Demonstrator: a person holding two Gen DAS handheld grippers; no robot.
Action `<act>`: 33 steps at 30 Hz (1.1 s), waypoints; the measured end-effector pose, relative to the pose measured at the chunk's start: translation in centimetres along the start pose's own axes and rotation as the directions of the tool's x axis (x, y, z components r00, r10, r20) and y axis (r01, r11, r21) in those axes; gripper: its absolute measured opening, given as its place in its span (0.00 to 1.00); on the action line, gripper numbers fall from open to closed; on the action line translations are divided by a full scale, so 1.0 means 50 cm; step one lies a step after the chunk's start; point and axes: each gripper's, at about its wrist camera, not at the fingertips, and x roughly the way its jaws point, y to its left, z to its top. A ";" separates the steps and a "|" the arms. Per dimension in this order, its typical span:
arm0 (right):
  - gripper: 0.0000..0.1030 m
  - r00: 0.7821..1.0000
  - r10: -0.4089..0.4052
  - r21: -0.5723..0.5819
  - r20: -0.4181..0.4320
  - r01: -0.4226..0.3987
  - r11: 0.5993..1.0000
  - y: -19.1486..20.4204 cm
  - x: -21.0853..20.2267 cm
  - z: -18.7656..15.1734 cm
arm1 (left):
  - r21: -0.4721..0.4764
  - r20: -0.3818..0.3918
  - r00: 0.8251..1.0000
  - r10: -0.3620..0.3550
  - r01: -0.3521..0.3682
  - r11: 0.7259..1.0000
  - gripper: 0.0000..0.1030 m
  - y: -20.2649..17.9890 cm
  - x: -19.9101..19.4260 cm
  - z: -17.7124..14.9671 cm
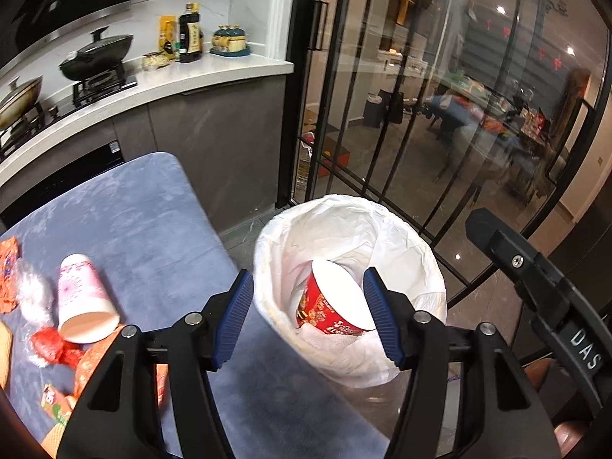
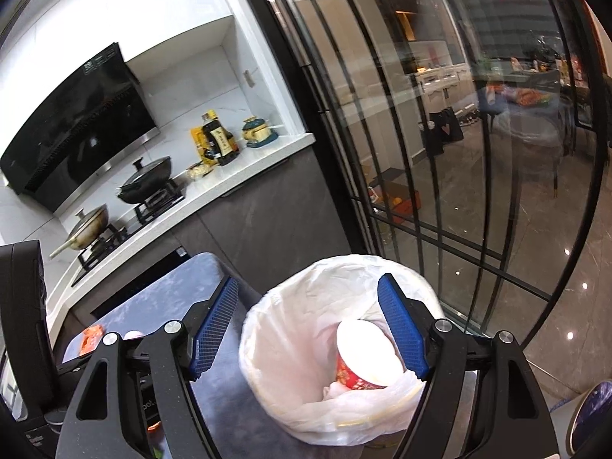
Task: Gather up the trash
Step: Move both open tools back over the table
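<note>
A bin lined with a white bag [image 1: 382, 229] stands on the floor beside the blue-grey table [image 1: 145, 222]. A red instant-noodle cup [image 1: 329, 306] lies on its side inside the bin; it also shows in the right wrist view [image 2: 363, 359], inside the same bin [image 2: 290, 306]. My left gripper [image 1: 308, 321] is open and empty above the bin's near rim. My right gripper [image 2: 308, 329] is open and empty above the bin. On the table's left lie a pink paper cup [image 1: 82, 298] on its side, red and orange wrappers [image 1: 49, 348] and clear plastic [image 1: 32, 294].
A kitchen counter [image 1: 214, 72] with woks, bottles and a hob runs behind the table. A black-framed glass door [image 1: 440, 114] stands right behind the bin. The right gripper's body [image 1: 543, 287] shows at the right of the left wrist view.
</note>
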 end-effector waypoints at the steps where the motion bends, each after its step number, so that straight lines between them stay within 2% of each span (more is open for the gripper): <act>1: 0.71 1.000 0.006 -0.006 0.000 -0.006 1.000 0.007 -0.002 -0.001 | -0.007 0.008 1.000 0.008 -0.008 1.000 0.59 0.009 -0.011 -0.002; 4: 0.71 0.999 0.038 -0.030 -0.003 -0.039 0.999 0.043 -0.011 -0.007 | -0.028 0.021 0.999 0.030 -0.030 0.999 0.60 0.041 -0.045 -0.012; 7: 0.71 0.997 0.072 -0.061 -0.013 -0.073 0.995 0.089 -0.019 -0.018 | -0.065 0.030 0.998 0.057 -0.055 0.996 0.67 0.082 -0.078 -0.025; 11: 0.71 0.992 0.117 -0.099 -0.036 -0.120 0.988 0.150 -0.029 -0.040 | -0.111 0.039 0.994 0.100 -0.095 0.989 0.71 0.140 -0.120 -0.046; 14: 0.75 0.988 0.144 -0.112 -0.058 -0.150 0.982 0.189 -0.033 -0.060 | -0.140 0.041 0.986 0.160 -0.153 0.978 0.79 0.188 -0.151 -0.070; 18: 0.75 0.980 0.178 -0.140 -0.092 -0.190 0.972 0.243 -0.037 -0.091 | -0.175 0.031 0.977 0.212 -0.203 0.963 0.82 0.246 -0.189 -0.111; 23: 0.75 0.968 0.210 -0.149 -0.135 -0.229 0.962 0.305 -0.036 -0.125 | -0.230 -0.008 0.955 0.297 -0.291 0.929 0.87 0.327 -0.235 -0.176; 30: 0.75 0.952 0.233 -0.182 -0.200 -0.270 0.946 0.376 -0.033 -0.181 | -0.348 -0.099 0.937 0.334 -0.347 0.871 0.88 0.440 -0.274 -0.268; 33: 0.75 0.947 0.234 -0.195 -0.221 -0.278 0.941 0.401 -0.027 -0.201 | -0.380 -0.130 0.923 0.363 -0.385 0.841 0.88 0.479 -0.286 -0.308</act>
